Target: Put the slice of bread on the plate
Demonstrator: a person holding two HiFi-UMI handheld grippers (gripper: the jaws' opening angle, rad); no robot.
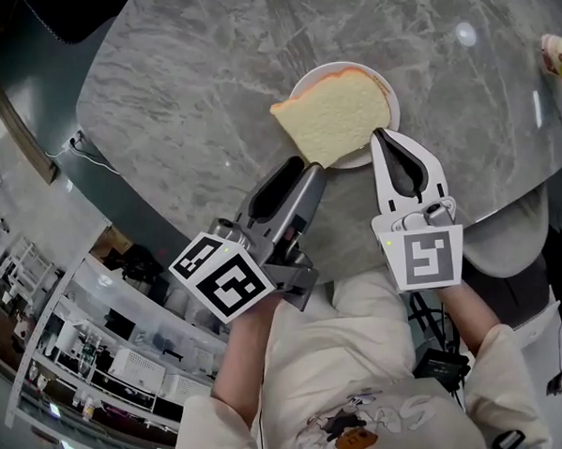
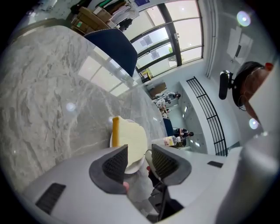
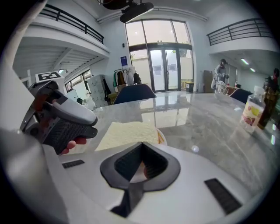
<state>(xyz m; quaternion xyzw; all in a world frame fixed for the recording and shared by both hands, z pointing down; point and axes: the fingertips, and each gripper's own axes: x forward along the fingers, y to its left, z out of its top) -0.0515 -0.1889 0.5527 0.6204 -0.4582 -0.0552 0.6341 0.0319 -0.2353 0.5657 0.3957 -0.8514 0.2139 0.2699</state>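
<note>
A pale yellow slice of bread [image 1: 333,115] with a brown crust lies flat on a small white plate [image 1: 390,100] on the grey marble table. Its near corner overhangs the rim toward me. My left gripper [image 1: 304,173] is open, just short of that corner. In the left gripper view the bread [image 2: 133,139] and plate [image 2: 133,167] show beyond the gap of the left gripper [image 2: 138,152], with neither pad touching them. My right gripper [image 1: 380,135] is shut, its tip at the plate's near right rim. In the right gripper view the bread [image 3: 127,132] lies just past the right gripper [image 3: 141,145].
A bottle with a yellow label [image 1: 556,56] stands at the table's far right edge, also seen as the bottle [image 3: 250,111] in the right gripper view. A blue chair [image 2: 116,50] stands at the far side. The table's curved near edge [image 1: 158,211] runs just below the grippers.
</note>
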